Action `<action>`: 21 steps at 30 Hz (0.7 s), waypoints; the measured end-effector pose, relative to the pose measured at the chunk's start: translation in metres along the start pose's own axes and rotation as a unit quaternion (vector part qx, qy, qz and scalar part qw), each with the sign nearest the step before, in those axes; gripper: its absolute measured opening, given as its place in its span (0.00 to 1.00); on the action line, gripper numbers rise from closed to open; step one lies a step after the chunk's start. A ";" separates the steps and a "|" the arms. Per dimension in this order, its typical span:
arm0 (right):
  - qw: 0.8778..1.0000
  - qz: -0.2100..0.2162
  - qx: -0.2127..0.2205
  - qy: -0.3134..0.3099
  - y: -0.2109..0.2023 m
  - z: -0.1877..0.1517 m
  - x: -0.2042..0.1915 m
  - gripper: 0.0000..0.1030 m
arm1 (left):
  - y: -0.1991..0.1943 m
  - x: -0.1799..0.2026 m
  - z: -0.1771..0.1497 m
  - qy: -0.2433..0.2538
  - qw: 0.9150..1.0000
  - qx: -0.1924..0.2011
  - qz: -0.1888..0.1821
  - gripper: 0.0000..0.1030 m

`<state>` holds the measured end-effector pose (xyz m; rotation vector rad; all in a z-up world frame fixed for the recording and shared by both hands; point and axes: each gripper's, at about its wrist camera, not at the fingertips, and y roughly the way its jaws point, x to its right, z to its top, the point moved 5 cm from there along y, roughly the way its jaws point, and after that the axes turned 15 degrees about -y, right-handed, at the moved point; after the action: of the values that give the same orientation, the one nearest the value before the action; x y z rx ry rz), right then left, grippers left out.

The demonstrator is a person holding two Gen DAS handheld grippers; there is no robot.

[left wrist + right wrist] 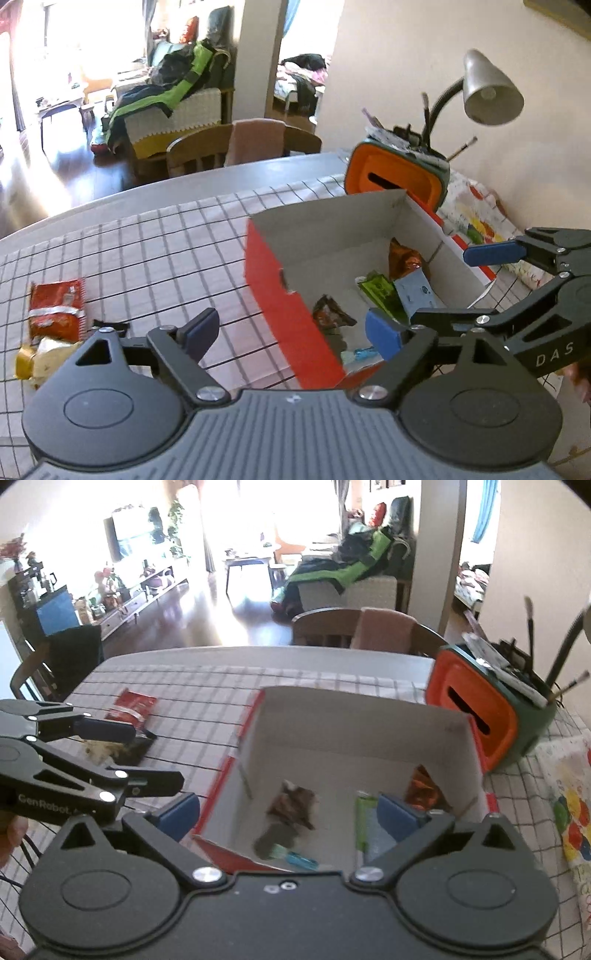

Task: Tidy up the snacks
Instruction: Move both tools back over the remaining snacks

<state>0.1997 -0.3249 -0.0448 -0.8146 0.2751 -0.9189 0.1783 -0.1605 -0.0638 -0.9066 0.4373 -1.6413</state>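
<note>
- Checked tablecloth (pixel 155 251) across lower frame; red box (pixel 273 295) at centre, open top.
- Left gripper (pixel 291 332): spread, empty, straddling near box wall. Right gripper (pixel 291 812): spread, empty, above box interior.
- Snack packets (pixel 373 295) inside box; red packet (pixel 57 308) and yellow packet (pixel 40 360) at lower left, outside.
- Orange caddy (pixel 395 181), lamp (pixel 487 92) behind box.
- Packets blurred in right wrist view; labels unreadable.
</note>
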 end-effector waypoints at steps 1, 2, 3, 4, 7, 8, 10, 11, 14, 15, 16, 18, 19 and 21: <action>1.000 0.003 0.002 0.000 0.000 0.003 -0.006 1.00 | -0.004 -0.005 -0.001 -0.004 1.000 0.001 -0.001 0.85; 1.000 0.006 0.004 -0.001 0.000 0.005 -0.012 1.00 | -0.009 -0.013 -0.002 -0.010 1.000 0.003 -0.004 0.85; 1.000 0.010 0.006 -0.001 0.000 0.009 -0.019 1.00 | -0.015 -0.021 -0.003 -0.018 1.000 0.006 -0.007 0.87; 1.000 0.016 0.008 -0.002 0.000 0.012 -0.026 1.00 | -0.019 -0.029 -0.004 -0.025 1.000 0.007 -0.008 0.89; 1.000 0.025 0.014 -0.008 0.002 0.020 -0.047 1.00 | -0.034 -0.055 -0.007 -0.045 0.999 0.015 -0.009 0.95; 0.999 0.027 0.015 -0.011 0.003 0.023 -0.055 1.00 | -0.040 -0.064 -0.007 -0.053 0.998 0.021 -0.009 0.96; 0.999 0.035 0.017 -0.016 0.007 0.028 -0.070 1.00 | -0.051 -0.082 -0.008 -0.065 0.997 0.032 -0.013 0.98; 0.999 0.040 0.018 -0.018 0.009 0.030 -0.078 1.00 | -0.056 -0.091 -0.008 -0.070 0.997 0.037 -0.014 0.99; 0.998 0.050 0.019 -0.030 0.017 0.037 -0.102 1.00 | -0.070 -0.120 -0.009 -0.079 0.996 0.050 -0.003 1.00; 0.998 0.053 0.020 -0.034 0.019 0.039 -0.110 1.00 | -0.074 -0.129 -0.010 -0.080 0.995 0.052 0.002 1.00; 0.998 0.056 0.020 -0.038 0.022 0.041 -0.117 1.00 | -0.076 -0.136 -0.011 -0.081 0.995 0.052 0.009 1.00; 0.997 0.063 0.020 -0.045 0.029 0.045 -0.133 1.00 | -0.081 -0.153 -0.013 -0.085 0.995 0.050 0.020 1.00; 0.996 0.066 0.020 -0.049 0.033 0.047 -0.141 1.00 | -0.082 -0.161 -0.015 -0.088 0.995 0.048 0.021 1.00; 0.996 0.073 0.017 -0.056 0.042 0.050 -0.155 1.00 | -0.084 -0.177 -0.018 -0.093 0.994 0.043 0.028 1.00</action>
<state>0.1589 -0.1627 -0.0595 -0.8000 0.2175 -0.7361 0.1184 0.0263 -0.0741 -0.9648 0.2594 -1.4971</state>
